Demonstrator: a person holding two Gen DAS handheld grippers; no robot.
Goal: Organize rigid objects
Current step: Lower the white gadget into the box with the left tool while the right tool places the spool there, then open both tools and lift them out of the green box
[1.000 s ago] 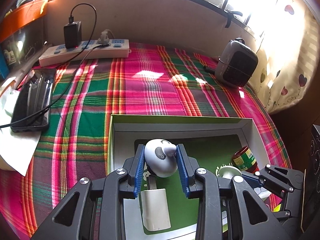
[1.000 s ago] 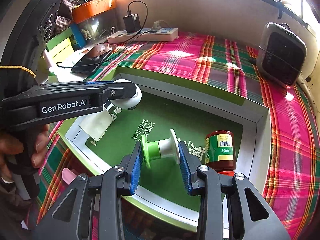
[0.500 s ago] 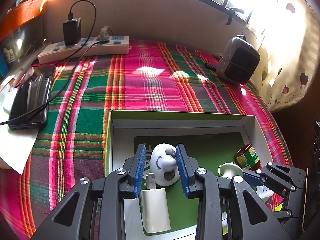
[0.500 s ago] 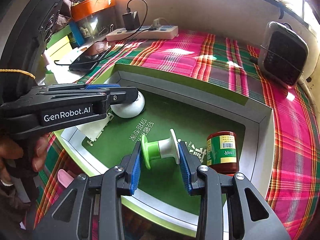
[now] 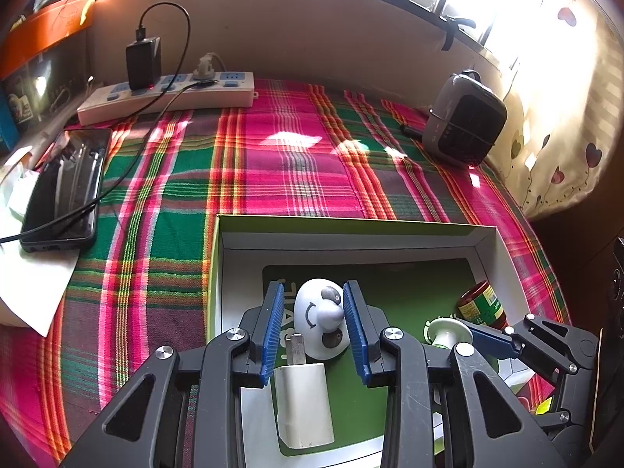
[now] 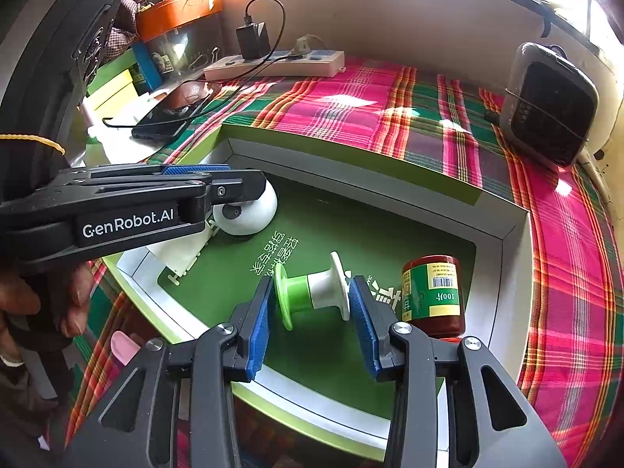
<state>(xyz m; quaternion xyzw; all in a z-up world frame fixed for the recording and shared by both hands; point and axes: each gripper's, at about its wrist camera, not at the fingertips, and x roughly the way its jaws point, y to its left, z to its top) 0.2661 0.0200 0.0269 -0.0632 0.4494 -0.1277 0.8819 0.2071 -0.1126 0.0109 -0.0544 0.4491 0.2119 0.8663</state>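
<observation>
A shallow green-floored box [image 5: 351, 236] [image 6: 511, 230] lies on the plaid cloth. In it, a white panda-face toy [image 5: 321, 321] [image 6: 249, 216] rests on the floor between the pads of my left gripper [image 5: 314, 329], whose jaws now stand slightly apart from it. A white plug charger [image 5: 304, 405] lies just behind the toy. My right gripper [image 6: 310, 306] is shut on a green-and-white spool [image 6: 312, 290] [image 5: 446, 331], low over the box floor. A red jar with a green label [image 6: 433, 292] [image 5: 481, 306] lies beside the spool.
A black phone [image 5: 64, 189] on its cable lies on the cloth at the left. A white power strip [image 5: 167, 95] with a black adapter runs along the back wall. A grey speaker [image 5: 464, 130] [image 6: 550, 105] stands at the back right. Clutter and boxes [image 6: 117, 82] stand left.
My left gripper lowered the panda toy onto the box floor and its jaws opened a little. My right gripper kept the spool and barely moved.
</observation>
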